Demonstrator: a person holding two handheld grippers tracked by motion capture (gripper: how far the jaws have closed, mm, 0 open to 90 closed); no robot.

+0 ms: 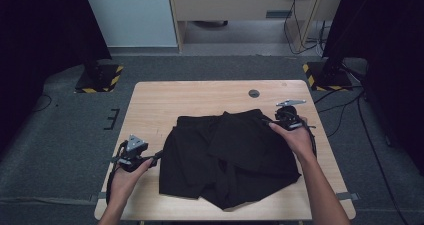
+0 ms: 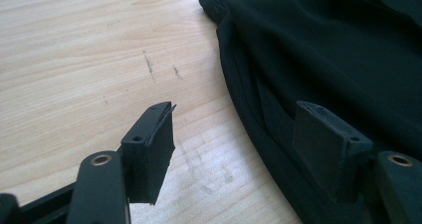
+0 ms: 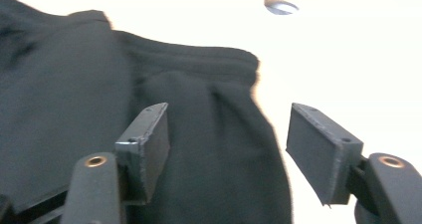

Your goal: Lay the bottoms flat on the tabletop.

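Note:
Black shorts (image 1: 230,157) lie spread on the wooden table (image 1: 165,102), partly folded over themselves. My left gripper (image 1: 156,158) is at the shorts' left edge, open; in the left gripper view its jaws straddle the hem of the shorts (image 2: 318,55), one over bare wood, one over cloth. My right gripper (image 1: 272,121) sits at the garment's far right corner, open. In the right gripper view the shorts' elastic waistband (image 3: 194,55) and side edge run between the jaws. Neither gripper holds the fabric.
A small round grommet hole (image 1: 254,93) marks the table's far side. Bare wood surrounds the shorts on the left and at the back. Stands with yellow-black striped bases (image 1: 100,77) sit on the floor beyond the table's corners.

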